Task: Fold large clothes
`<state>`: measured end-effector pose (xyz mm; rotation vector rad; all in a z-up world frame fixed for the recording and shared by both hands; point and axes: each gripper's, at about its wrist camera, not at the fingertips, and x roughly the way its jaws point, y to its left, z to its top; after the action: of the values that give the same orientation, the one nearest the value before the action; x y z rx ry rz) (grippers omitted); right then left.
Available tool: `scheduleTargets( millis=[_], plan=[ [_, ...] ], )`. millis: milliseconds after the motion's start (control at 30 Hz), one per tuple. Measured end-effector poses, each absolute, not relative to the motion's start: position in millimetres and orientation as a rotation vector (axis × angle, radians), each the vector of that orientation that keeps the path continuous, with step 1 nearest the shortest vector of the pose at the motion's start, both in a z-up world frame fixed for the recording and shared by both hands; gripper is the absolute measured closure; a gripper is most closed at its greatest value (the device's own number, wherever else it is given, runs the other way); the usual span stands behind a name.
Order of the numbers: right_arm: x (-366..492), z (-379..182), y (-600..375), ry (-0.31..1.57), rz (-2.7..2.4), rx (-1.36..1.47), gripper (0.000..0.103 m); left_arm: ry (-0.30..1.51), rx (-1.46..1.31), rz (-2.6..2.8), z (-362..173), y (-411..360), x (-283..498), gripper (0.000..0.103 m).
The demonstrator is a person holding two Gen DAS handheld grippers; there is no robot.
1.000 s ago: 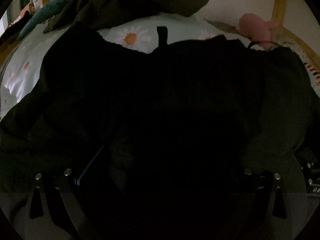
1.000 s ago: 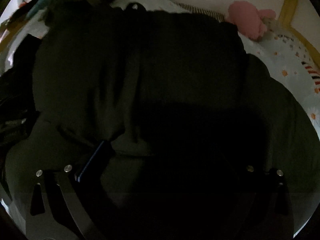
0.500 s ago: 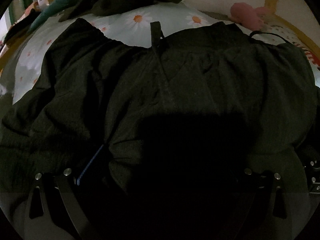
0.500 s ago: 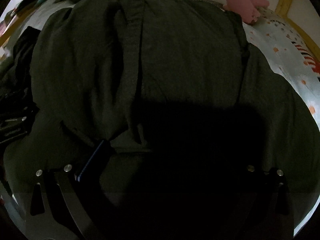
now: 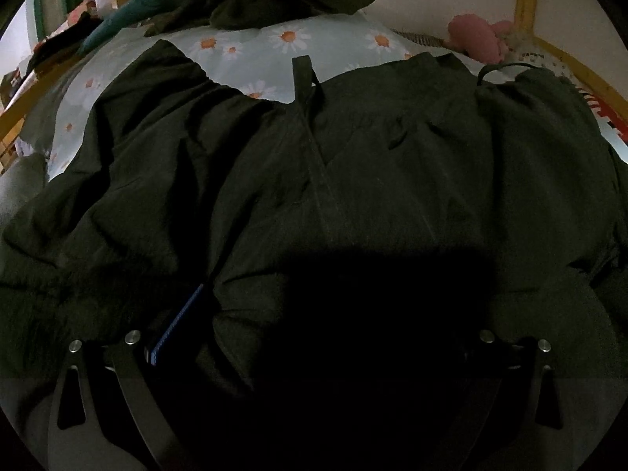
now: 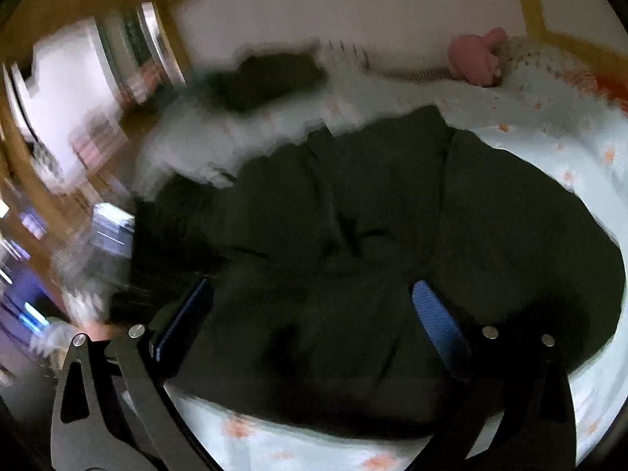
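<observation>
We see the dark jacket (image 5: 353, 180) spread over the daisy sheet (image 5: 274, 43), filling the middle of the left wrist frame, with a pink toy (image 5: 477, 37) at upper right. Our left gripper (image 5: 314, 337) sits at the bottom, one blue pad (image 5: 178, 322) against the cloth, the other lost in shadow, so we cannot tell its state. Our right gripper (image 6: 310, 314) stands wide above the jacket (image 6: 392, 235), both pads (image 6: 435, 318) clear, the left of that frame blurred.
</observation>
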<state>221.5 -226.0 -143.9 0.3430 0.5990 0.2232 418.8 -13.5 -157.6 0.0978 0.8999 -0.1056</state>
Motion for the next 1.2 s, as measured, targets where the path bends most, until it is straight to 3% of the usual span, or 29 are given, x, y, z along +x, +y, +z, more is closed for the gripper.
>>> scheduleTargets(
  millis=[133,400,533,733,900,933,967,1000,1100,1200],
  plan=[
    [171,-169,-255,0.559,0.332,0.623,0.003,0.903,0.092,-0.108,-158,-12,419,0.004],
    [177,-277,-320,0.676,0.307,1.278,0.003,0.915,0.076,-0.122,-157,-9,418,0.004],
    [174,-274,-324,0.565,0.344,1.297,0.003,0.914,0.074,-0.122,-157,-8,418,0.004],
    [203,-277,-329,0.548,0.272,1.37,0.002,0.904,0.074,-0.126,-158,-8,416,0.004],
    [212,-247,-308,0.544,0.201,1.113,0.003,0.892,0.072,-0.125,-159,-8,414,0.004],
    [211,-242,-304,0.529,0.202,1.072,0.009,0.889,0.072,-0.123,-159,-9,414,0.004],
    [209,-237,-302,0.516,0.169,1.034,0.026,0.887,0.069,-0.119,-159,-9,413,0.004],
    [207,-234,-303,0.522,0.14,1.014,0.055,0.884,0.062,-0.115,-159,-9,412,0.004],
    [206,-226,-305,0.506,0.189,1.011,0.066,0.874,0.055,-0.108,-158,-11,410,0.005],
    [202,-203,-297,0.469,0.203,0.912,0.07,0.876,0.061,-0.105,-157,-13,410,0.005]
  ],
)
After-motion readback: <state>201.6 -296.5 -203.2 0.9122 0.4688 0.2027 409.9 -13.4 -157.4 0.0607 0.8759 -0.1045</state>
